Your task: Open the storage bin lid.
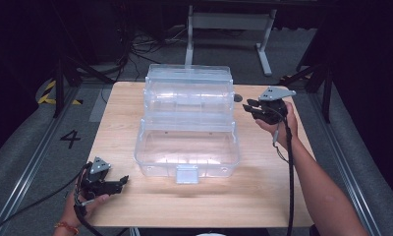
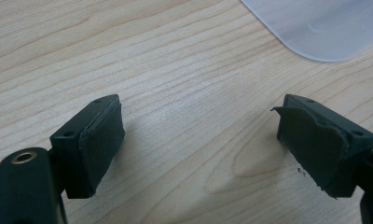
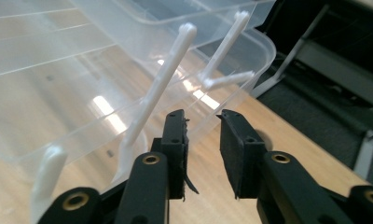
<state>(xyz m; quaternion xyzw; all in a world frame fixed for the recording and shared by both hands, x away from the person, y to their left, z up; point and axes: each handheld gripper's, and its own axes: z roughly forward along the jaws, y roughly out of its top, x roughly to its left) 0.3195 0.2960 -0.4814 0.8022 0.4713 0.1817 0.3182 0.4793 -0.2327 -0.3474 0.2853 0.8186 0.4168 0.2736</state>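
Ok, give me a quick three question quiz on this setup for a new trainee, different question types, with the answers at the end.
1. True or false: the left gripper is gripping the clear plastic box.
2. Multiple choice: the right gripper is at the box's A) front latch B) right side, by the white hinge arms C) lid top.
3. Fill in: the box sits on a ____ table.

Key: 1 false, its jaws are open over bare wood. 2 B. 3 wooden.
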